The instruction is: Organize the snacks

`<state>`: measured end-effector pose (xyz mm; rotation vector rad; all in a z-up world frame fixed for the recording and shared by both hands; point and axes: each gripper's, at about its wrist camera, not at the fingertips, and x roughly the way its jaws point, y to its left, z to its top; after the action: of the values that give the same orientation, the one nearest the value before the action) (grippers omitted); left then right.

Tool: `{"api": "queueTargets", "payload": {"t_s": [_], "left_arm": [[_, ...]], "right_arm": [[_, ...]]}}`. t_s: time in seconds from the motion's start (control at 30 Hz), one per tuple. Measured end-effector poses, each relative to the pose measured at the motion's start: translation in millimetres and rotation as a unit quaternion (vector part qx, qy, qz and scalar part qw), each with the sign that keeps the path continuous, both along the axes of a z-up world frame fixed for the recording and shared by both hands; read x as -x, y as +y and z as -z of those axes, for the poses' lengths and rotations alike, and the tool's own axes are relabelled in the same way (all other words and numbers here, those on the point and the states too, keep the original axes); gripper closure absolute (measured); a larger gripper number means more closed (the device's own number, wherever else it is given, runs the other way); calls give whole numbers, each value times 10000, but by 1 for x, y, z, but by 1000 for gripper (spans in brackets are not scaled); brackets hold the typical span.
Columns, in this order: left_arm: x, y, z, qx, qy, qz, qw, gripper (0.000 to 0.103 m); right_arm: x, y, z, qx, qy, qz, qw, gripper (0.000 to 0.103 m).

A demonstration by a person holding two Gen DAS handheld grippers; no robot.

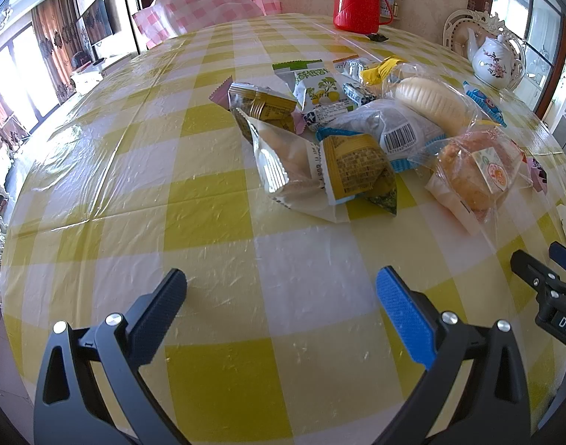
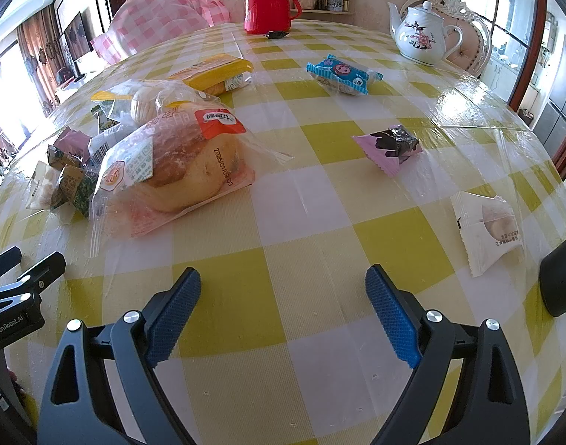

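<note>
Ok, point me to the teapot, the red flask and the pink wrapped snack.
teapot (image 2: 420,39): right wrist view, on the flowered belly.
red flask (image 2: 267,5): right wrist view, on the middle of the body.
pink snack (image 2: 388,146): right wrist view, on the middle of the wrapper.

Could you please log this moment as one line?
left gripper: open, empty | right gripper: open, empty | snacks: piled, untouched | bun: nearest
</note>
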<state>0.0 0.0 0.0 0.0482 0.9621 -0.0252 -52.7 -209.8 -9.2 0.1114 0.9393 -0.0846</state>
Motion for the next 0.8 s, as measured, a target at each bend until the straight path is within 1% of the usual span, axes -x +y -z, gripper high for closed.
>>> {"api": "queueTargets", "payload": {"t_s": [0.6,0.67,0.7,0.77,0.8], "left_arm": [[1,0,0,4,11,-21,10000,1],[3,0,0,0,83,-48,10000,1],[8,0,-1,4,135,-53,9999,1],[7,-1,1,8,157,-15,9999,1],[12,-1,4,11,142,7,9999,1]], "right_arm": [[0,3,0,1,20,-36,10000,16],[1,0,-2,-26,153,-181,9997,16],[1,-1,-3,-32,252,-371,9990,16],[8,1,-2,-59,230,-551,9982,16],[12,-1,-2,-149,168,-620,9978,16]]}}
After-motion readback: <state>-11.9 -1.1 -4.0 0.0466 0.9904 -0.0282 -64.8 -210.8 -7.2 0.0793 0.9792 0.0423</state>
